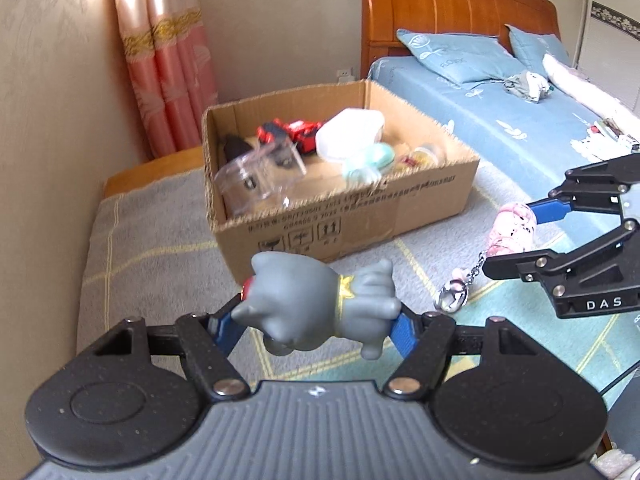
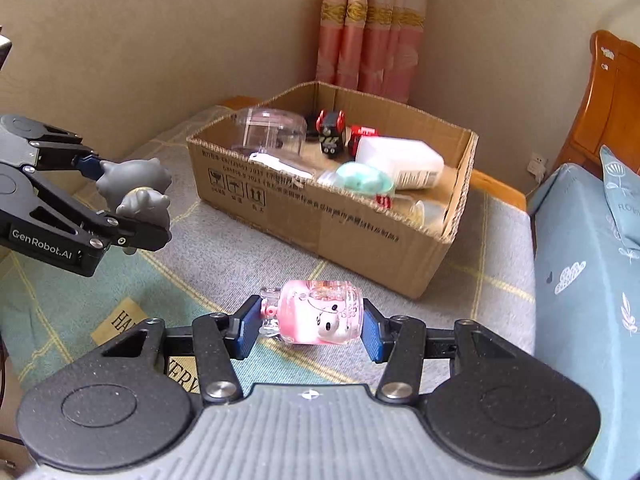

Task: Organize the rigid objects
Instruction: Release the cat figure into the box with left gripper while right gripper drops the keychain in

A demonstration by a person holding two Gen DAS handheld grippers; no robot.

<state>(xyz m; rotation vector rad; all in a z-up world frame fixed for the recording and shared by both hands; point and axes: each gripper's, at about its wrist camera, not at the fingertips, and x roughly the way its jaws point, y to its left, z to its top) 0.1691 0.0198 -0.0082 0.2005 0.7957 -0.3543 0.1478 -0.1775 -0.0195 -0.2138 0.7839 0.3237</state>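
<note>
My left gripper (image 1: 316,326) is shut on a grey cat figurine (image 1: 316,306) and holds it above the blanket, short of the cardboard box (image 1: 360,216). It shows in the right wrist view (image 2: 120,200) with the figurine (image 2: 138,190). My right gripper (image 2: 308,326) is shut on a pink keychain bottle (image 2: 316,316), also held in the air. In the left wrist view the right gripper (image 1: 516,232) holds the bottle (image 1: 512,228), with a chain and silver bell (image 1: 454,298) dangling. The box (image 2: 320,216) holds several toys.
In the box lie a clear plastic container (image 2: 268,130), red toy cars (image 2: 332,130), a white case (image 2: 400,162) and a mint green item (image 2: 360,178). The box stands on a checked blanket (image 1: 152,248). A blue bed (image 1: 500,120) lies to the right, a wall to the left.
</note>
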